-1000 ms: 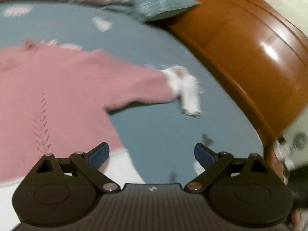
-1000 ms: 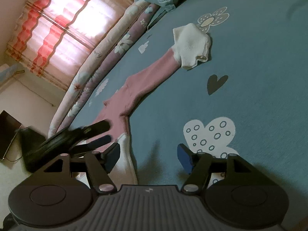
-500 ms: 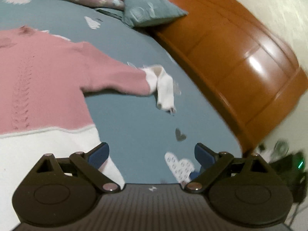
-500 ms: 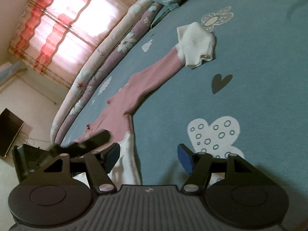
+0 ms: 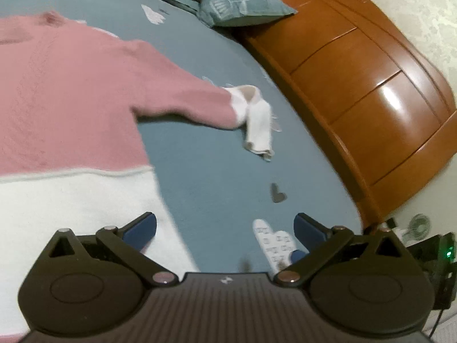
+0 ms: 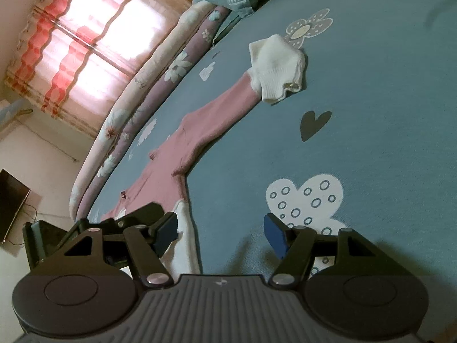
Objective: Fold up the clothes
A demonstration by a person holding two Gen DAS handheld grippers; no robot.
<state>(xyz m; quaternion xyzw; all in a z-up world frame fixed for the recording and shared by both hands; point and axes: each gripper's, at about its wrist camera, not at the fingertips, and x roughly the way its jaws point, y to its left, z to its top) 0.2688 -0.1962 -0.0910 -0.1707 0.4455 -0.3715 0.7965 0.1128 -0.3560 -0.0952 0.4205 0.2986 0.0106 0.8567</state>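
A pink knit sweater [image 5: 71, 100] with a white hem band [image 5: 71, 205] lies flat on the blue sheet [image 5: 214, 171]. Its sleeve stretches right and ends in a folded-over white cuff [image 5: 257, 120]. My left gripper [image 5: 224, 225] hovers over the hem's right corner. Its jaws are opening, with only the hem corner and sheet below them. In the right wrist view the sweater [image 6: 160, 183] runs away to its cuff [image 6: 274, 63]. My right gripper [image 6: 221, 231] is open over the sheet, its left finger beside the hem edge [image 6: 182, 245]. The left gripper [image 6: 85, 228] shows behind it.
A wooden headboard [image 5: 357, 85] borders the bed on the right, with a teal pillow [image 5: 240, 3] against it. A rolled floral quilt [image 6: 148, 85] lines the far side below a window with a red striped blind [image 6: 85, 28]. A dark screen [image 6: 11, 200] stands by the wall.
The left gripper drew back over the white hem, so more hem and the heart prints now show. In the right wrist view it slid left. The right gripper held still.
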